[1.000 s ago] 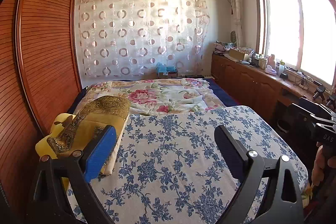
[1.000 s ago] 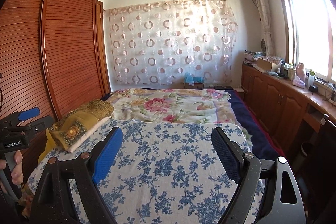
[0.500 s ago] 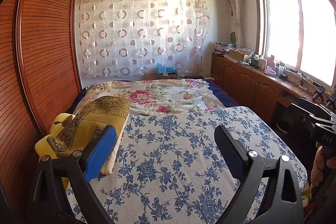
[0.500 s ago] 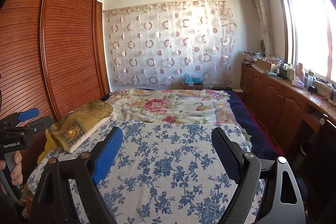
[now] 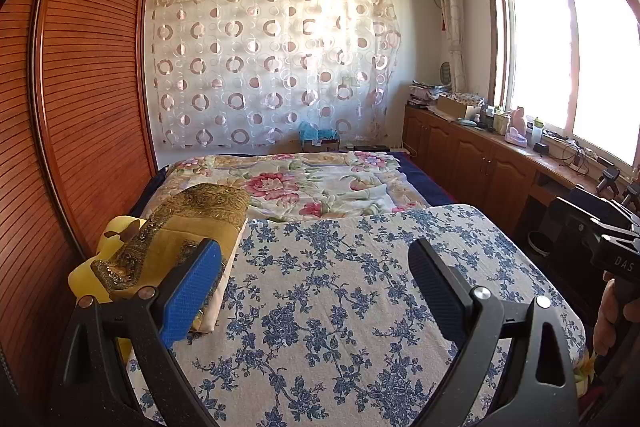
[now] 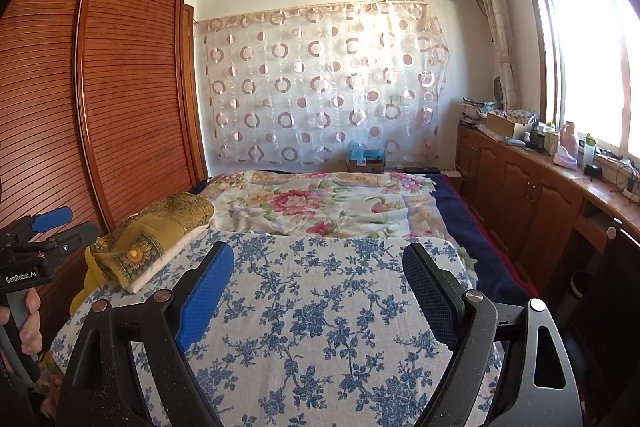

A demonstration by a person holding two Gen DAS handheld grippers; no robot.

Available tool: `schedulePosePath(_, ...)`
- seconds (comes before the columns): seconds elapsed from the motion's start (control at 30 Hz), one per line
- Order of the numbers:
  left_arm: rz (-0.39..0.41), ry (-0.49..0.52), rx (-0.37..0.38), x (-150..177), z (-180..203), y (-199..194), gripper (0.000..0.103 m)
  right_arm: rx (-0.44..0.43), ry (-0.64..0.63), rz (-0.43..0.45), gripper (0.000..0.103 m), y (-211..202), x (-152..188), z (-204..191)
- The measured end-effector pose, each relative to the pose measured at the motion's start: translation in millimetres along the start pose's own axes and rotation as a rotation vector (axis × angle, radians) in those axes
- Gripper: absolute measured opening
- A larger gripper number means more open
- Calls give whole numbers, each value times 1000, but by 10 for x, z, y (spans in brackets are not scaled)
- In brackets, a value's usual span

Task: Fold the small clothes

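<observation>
Both grippers — left gripper [image 5: 314, 277], right gripper [image 6: 318, 281] — spread, empty; folded clothes [image 5: 168, 247] partly hidden.

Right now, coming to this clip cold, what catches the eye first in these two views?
The blue-flowered cloth spread flat over the near end of the bed fills both views, under two open grippers, left and right, that hold nothing. At its left edge lies a pile of mustard-gold folded fabric, beside the tall slatted wardrobe.

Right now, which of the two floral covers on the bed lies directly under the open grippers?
The blue-and-white floral cover, spread nearest both cameras. The pink-flowered quilt lies beyond it, toward the curtain, away from both grippers.
</observation>
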State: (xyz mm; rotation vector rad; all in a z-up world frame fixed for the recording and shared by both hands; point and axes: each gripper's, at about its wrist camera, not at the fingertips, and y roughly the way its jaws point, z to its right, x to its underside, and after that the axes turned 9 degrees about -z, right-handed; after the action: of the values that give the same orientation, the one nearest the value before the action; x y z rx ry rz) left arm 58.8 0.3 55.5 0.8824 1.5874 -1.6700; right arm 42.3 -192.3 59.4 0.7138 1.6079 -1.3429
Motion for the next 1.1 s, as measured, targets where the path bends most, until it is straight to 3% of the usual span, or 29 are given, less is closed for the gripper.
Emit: schedulePosePath(1.1, 3, 1, 2, 17, 0, 4, 95, 6, 0, 8, 88, -17, -5, 29)
